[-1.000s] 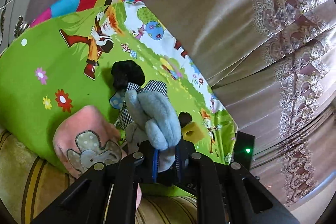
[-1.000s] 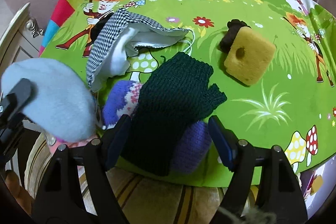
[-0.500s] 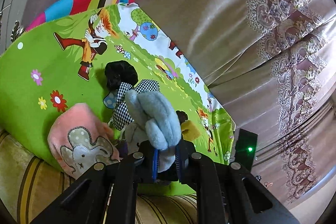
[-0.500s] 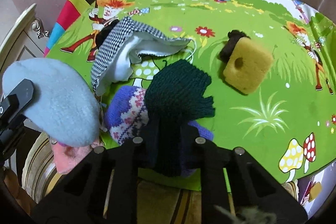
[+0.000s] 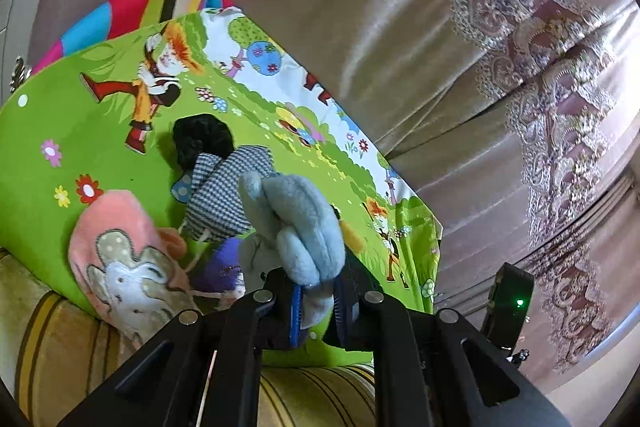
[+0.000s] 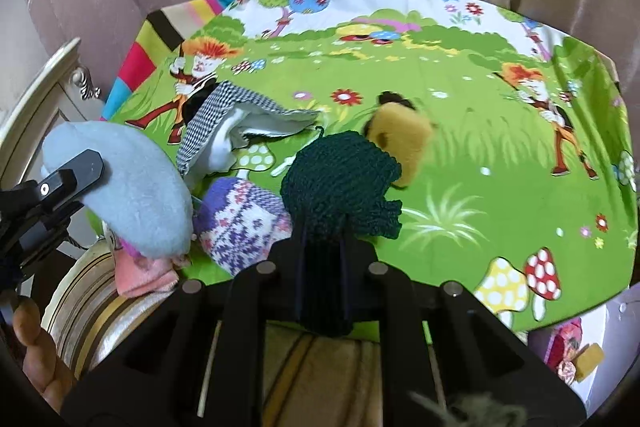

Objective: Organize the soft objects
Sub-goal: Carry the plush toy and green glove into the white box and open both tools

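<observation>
My left gripper (image 5: 318, 303) is shut on a fluffy light-blue plush item (image 5: 298, 223), held above the near edge of the green cartoon mat (image 5: 60, 131); the same blue plush (image 6: 124, 195) shows at the left of the right wrist view. My right gripper (image 6: 322, 287) is shut on a dark green knitted piece (image 6: 340, 187), lifted off the mat (image 6: 480, 147). On the mat lie a purple-and-white knitted item (image 6: 240, 223), a checked cloth (image 6: 224, 111), a yellow sponge-like block (image 6: 400, 135), a pink elephant-print cloth (image 5: 120, 259) and a black furry thing (image 5: 202, 139).
The mat covers a striped yellow cushion (image 5: 52, 347). Pinkish curtains (image 5: 400, 27) hang behind it. An ornate white furniture edge (image 6: 40, 99) stands at the left. A black device with a green light (image 5: 512, 299) sits at the right. A person's fingers (image 6: 36, 347) show at lower left.
My right gripper went from wide open around the green knit to shut on it, then lifted it off the purple knit. The left gripper with the blue plush drifted slightly.
</observation>
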